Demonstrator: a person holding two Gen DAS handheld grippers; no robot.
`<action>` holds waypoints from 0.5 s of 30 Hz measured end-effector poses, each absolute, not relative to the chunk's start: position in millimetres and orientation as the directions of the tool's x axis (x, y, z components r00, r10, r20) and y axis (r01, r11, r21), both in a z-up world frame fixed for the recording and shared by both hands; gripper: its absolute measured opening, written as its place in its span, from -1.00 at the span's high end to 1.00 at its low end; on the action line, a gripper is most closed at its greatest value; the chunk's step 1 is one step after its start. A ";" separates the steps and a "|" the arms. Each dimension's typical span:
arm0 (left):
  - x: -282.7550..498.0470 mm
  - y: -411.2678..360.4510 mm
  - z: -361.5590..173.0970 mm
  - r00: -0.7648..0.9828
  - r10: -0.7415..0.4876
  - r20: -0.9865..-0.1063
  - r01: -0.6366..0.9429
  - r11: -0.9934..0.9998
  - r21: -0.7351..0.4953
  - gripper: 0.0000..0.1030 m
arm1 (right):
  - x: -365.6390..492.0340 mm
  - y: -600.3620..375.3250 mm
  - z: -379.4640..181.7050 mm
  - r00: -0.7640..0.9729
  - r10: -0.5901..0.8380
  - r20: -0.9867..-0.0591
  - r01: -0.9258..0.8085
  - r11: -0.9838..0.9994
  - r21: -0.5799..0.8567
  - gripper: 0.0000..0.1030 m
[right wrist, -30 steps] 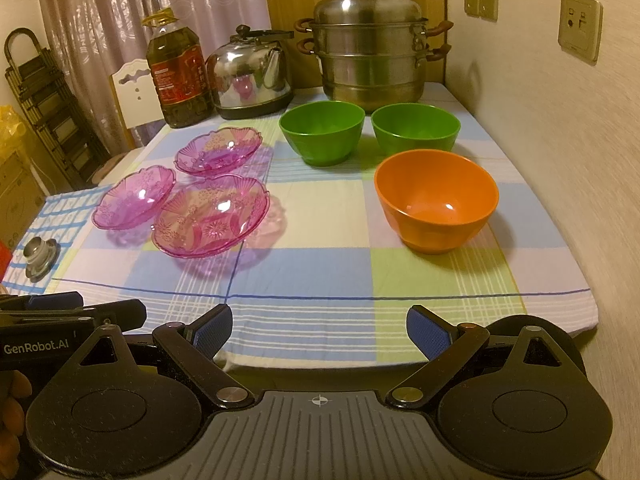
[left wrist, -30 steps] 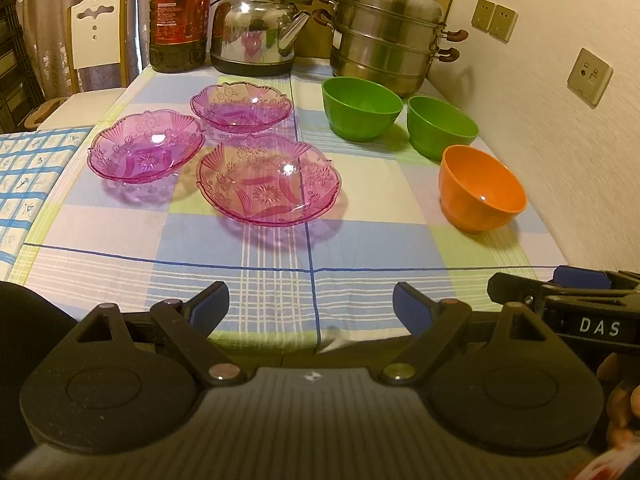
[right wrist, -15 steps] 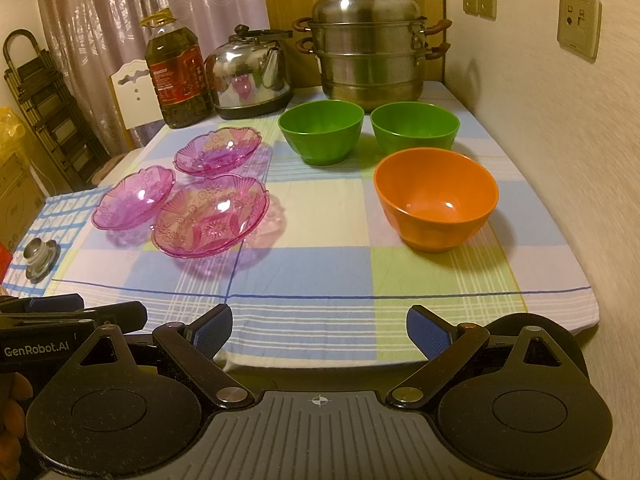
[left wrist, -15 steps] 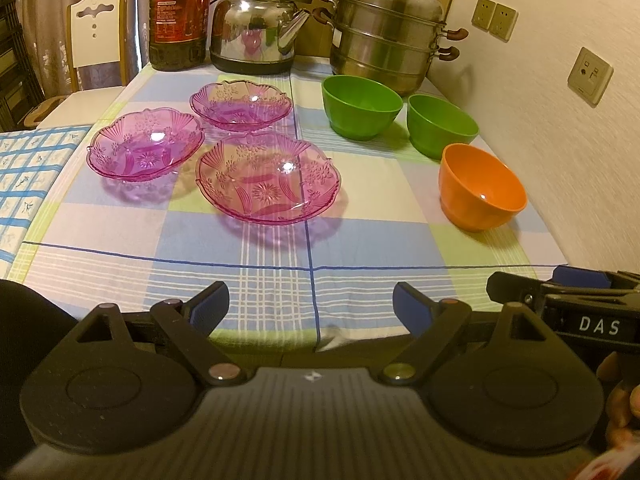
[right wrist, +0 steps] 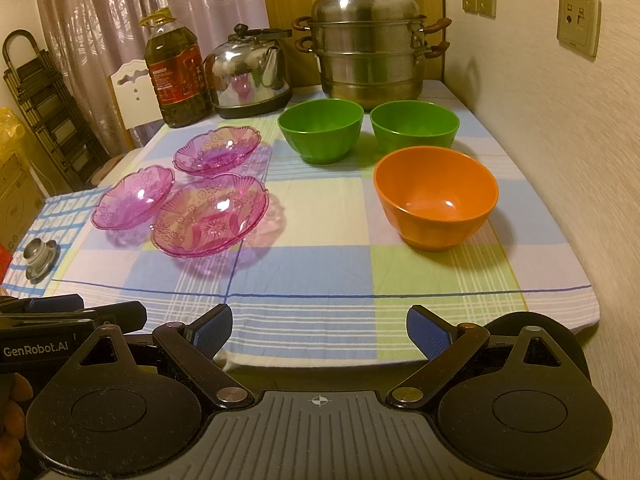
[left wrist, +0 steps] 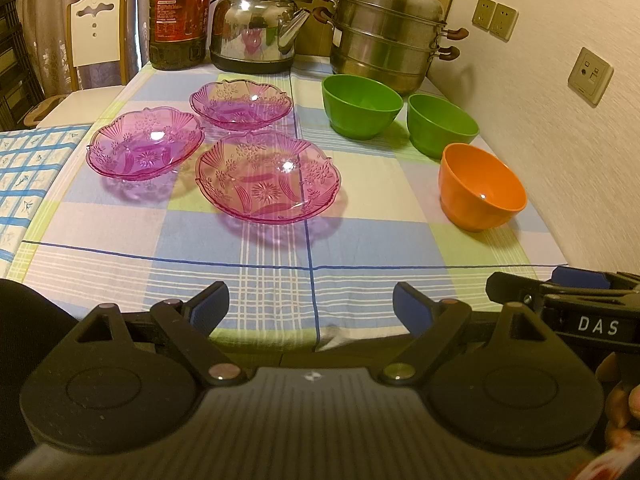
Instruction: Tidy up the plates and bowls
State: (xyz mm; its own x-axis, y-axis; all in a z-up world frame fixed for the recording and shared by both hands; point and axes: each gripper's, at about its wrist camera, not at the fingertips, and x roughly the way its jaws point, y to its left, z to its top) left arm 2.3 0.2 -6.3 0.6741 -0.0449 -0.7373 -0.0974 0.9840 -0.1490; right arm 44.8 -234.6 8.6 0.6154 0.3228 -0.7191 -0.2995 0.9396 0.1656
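Left gripper (left wrist: 310,307) and right gripper (right wrist: 319,328) both spread, empty, at near table edge, three pink plates (left wrist: 267,176) left, green bowls (right wrist: 321,130) far, orange bowl (right wrist: 436,196) right

Three pink glass plates (left wrist: 267,178) clustered left; two green bowls (left wrist: 362,105), one orange bowl (left wrist: 482,186) right, all upright.

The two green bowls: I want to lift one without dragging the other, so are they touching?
Apart. The right wrist view shows a strip of tablecloth between the left green bowl and the right green bowl.
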 end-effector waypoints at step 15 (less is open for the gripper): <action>1.8 1.4 -7.0 0.674 -0.044 -0.737 -0.101 0.983 -0.151 -0.69 | 45.3 -234.4 8.9 0.615 0.324 -0.719 -0.300 0.939 0.167 -0.83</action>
State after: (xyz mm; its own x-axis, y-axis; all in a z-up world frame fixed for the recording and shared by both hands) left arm 1.8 1.4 -7.0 0.6741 -0.0442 -0.7373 -0.1011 0.9833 -0.1513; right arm 45.3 -234.4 8.9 0.6149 0.3241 -0.7189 -0.2998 0.9393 0.1670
